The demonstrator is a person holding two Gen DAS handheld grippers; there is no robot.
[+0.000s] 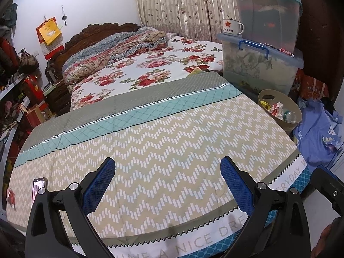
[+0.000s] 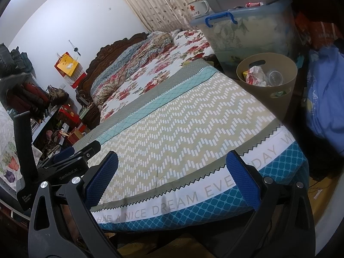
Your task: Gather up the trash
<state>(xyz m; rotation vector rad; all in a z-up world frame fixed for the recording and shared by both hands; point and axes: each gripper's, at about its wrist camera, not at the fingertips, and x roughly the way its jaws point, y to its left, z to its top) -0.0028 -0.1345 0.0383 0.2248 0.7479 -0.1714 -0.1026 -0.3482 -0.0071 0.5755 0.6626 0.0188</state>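
Note:
A tan round waste bin [image 1: 279,109] stands at the bed's right side; it also shows in the right wrist view [image 2: 266,81]. It holds crumpled paper [image 2: 254,75], a clear plastic cup [image 2: 275,77] and a plastic bottle [image 1: 289,116]. My left gripper [image 1: 167,182] is open and empty over the foot of the bed. My right gripper [image 2: 172,172] is open and empty over the bed's front edge. The left gripper's body [image 2: 71,161] shows at the left of the right wrist view. No loose trash shows on the patterned quilt [image 1: 150,146].
Stacked clear storage boxes [image 1: 258,64] with an enamel mug [image 1: 233,26] stand behind the bin. Blue clothing [image 1: 316,133] lies right of it. A phone [image 1: 38,189] lies at the bed's left edge. Cluttered shelves [image 1: 13,86] line the left wall.

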